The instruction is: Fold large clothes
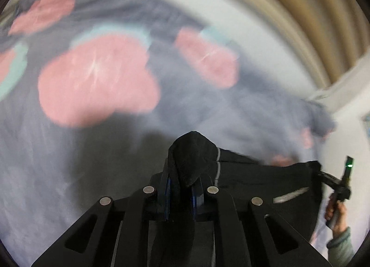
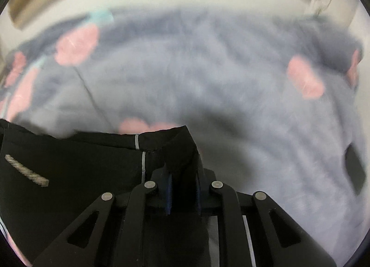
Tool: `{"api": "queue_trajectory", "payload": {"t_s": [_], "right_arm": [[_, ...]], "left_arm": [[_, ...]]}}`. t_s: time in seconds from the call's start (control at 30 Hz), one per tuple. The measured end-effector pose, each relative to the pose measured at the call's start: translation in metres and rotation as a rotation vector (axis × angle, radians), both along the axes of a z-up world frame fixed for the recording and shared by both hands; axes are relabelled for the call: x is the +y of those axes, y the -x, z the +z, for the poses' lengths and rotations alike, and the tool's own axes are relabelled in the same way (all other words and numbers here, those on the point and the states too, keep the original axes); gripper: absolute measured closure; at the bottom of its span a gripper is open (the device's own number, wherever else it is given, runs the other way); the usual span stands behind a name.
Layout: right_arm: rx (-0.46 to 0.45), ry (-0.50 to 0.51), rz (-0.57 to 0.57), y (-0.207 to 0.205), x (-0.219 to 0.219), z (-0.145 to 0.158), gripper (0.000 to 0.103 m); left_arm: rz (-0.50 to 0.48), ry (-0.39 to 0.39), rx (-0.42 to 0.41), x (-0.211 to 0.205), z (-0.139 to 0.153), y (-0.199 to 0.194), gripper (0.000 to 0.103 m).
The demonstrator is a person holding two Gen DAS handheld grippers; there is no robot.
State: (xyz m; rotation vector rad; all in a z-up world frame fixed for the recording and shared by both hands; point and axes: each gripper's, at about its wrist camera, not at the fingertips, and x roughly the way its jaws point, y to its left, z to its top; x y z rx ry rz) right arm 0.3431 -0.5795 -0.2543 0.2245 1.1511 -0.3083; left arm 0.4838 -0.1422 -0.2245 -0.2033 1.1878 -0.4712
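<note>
A black garment (image 1: 254,179) with thin grey stripes is stretched between both grippers above a bed. My left gripper (image 1: 181,188) is shut on one bunched corner of it, and the cloth pokes up between the pads. In the right wrist view the black garment (image 2: 69,167) runs off to the left, and my right gripper (image 2: 182,188) is shut on its other corner. The right gripper (image 1: 340,188) also shows at the far right of the left wrist view, held by a hand (image 1: 335,216). Both views are blurred.
Under the garment lies a grey-blue bedspread (image 1: 69,163) with pink blotches (image 1: 97,80) and teal patches, also seen as the bedspread (image 2: 208,82) in the right wrist view. White sheet and a beige wall or headboard (image 1: 300,13) lie beyond.
</note>
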Motion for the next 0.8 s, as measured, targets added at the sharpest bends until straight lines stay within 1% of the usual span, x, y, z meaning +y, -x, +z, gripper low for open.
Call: {"api": "queue_trajectory", "payload": {"t_s": [0.07, 0.13, 0.17, 0.2, 0.27, 0.3, 0.33, 0.37, 0.4, 0.43, 0.47, 0.53, 0.57, 0.67, 0.73, 0.77, 0.8], "right_arm": [[0.066, -0.026, 0.01, -0.008, 0.003, -0.032, 0.087], [0.098, -0.018, 0.017, -0.011, 0.008, -0.049, 0.085], [0.106, -0.003, 0.019, -0.012, 0.011, -0.053, 0.084], [0.111, 0.005, 0.022, -0.014, 0.012, -0.054, 0.084], [0.119, 0.015, 0.029, -0.015, 0.012, -0.053, 0.08], [0.116, 0.021, 0.033, -0.014, 0.012, -0.051, 0.079], [0.115, 0.024, 0.032, -0.013, 0.011, -0.05, 0.072], [0.117, 0.02, 0.023, -0.01, 0.008, -0.047, 0.067], [0.116, 0.007, -0.002, -0.004, 0.002, -0.042, 0.059], [0.101, -0.016, -0.027, 0.002, -0.004, -0.035, 0.056], [0.075, -0.048, -0.045, 0.01, -0.009, -0.027, 0.056], [0.025, -0.104, -0.077, 0.03, -0.017, -0.01, 0.055], [0.004, -0.112, -0.099, 0.043, -0.021, 0.001, 0.055], [-0.051, -0.109, -0.133, 0.081, -0.025, 0.029, 0.054], [-0.075, -0.113, -0.141, 0.106, -0.02, 0.045, 0.053], [-0.084, -0.123, -0.141, 0.11, -0.015, 0.05, 0.053], [-0.097, -0.14, -0.138, 0.12, -0.008, 0.057, 0.053]], "left_arm": [[0.015, -0.011, 0.086, -0.001, -0.037, -0.006, 0.089], [0.036, -0.009, 0.12, 0.0, -0.059, -0.007, 0.086], [0.051, -0.007, 0.132, 0.0, -0.065, -0.009, 0.082], [0.061, 0.003, 0.147, 0.001, -0.068, -0.012, 0.08], [0.06, 0.018, 0.16, 0.004, -0.07, -0.016, 0.077], [0.057, 0.03, 0.164, 0.007, -0.069, -0.017, 0.074], [0.065, 0.044, 0.169, 0.012, -0.069, -0.017, 0.071], [0.078, 0.056, 0.177, 0.016, -0.066, -0.016, 0.061], [0.096, 0.069, 0.184, 0.022, -0.064, -0.011, 0.051], [0.126, 0.096, 0.184, 0.033, -0.058, -0.01, 0.047], [0.144, 0.118, 0.177, 0.04, -0.052, -0.008, 0.043], [0.172, 0.156, 0.152, 0.06, -0.035, -0.003, 0.042], [0.186, 0.166, 0.141, 0.068, -0.028, -0.003, 0.042], [0.272, 0.2, 0.068, 0.098, 0.0, 0.005, 0.042], [0.344, 0.239, 0.037, 0.125, 0.016, 0.012, 0.043], [0.365, 0.251, 0.031, 0.136, 0.024, 0.016, 0.043], [0.367, 0.254, 0.014, 0.142, 0.033, 0.021, 0.043]]}}
